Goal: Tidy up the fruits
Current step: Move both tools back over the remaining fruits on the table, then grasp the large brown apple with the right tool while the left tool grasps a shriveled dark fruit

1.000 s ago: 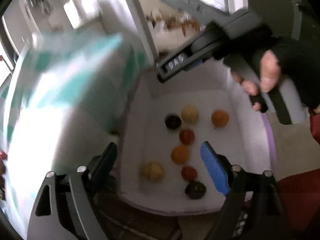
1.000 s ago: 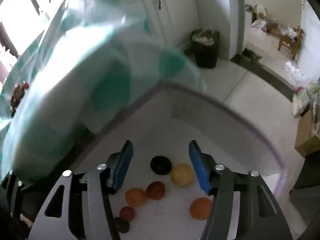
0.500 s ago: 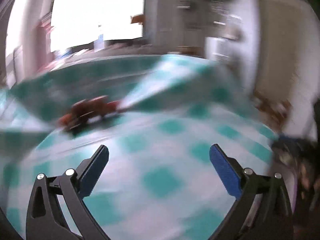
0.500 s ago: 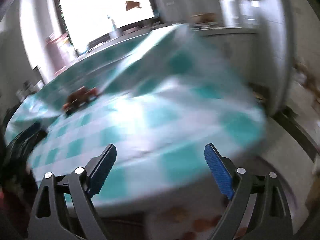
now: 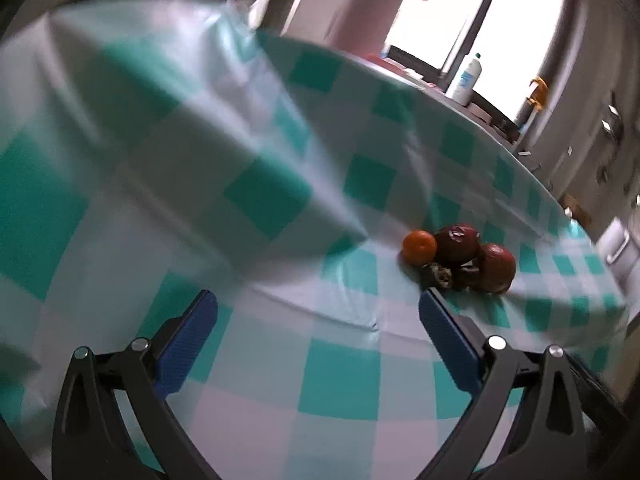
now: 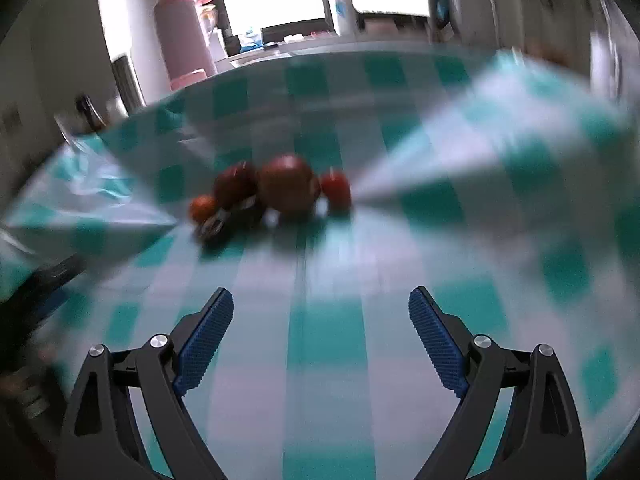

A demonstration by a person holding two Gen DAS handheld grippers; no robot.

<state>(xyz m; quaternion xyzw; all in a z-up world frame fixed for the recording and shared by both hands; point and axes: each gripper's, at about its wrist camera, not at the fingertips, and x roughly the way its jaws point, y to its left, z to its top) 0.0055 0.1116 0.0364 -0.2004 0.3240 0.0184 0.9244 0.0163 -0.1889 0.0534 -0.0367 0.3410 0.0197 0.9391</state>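
A small heap of fruit lies on a table under a teal-and-white checked cloth (image 5: 340, 380). In the left wrist view it holds an orange (image 5: 419, 246), a dark red apple (image 5: 458, 242), another red apple (image 5: 496, 268) and a dark shrivelled fruit (image 5: 438, 276). My left gripper (image 5: 316, 334) is open and empty, short of the heap, which sits up and right of it. The right wrist view is blurred: a big red apple (image 6: 286, 186), a small red fruit (image 6: 336, 190) and an orange (image 6: 202, 208) lie ahead of my right gripper (image 6: 320, 330), open and empty.
Raised folds of the cloth (image 6: 500, 160) flank the heap on both sides. A pink flask (image 6: 186, 36) and a white bottle (image 5: 466, 80) stand by the bright window behind the table. The table's rim (image 5: 600, 320) falls away at right.
Both grippers swung up from the white tub of fruit on the floor to the table top. Both sets of jaws stand wider than a second ago. The heap on the cloth is now close ahead.
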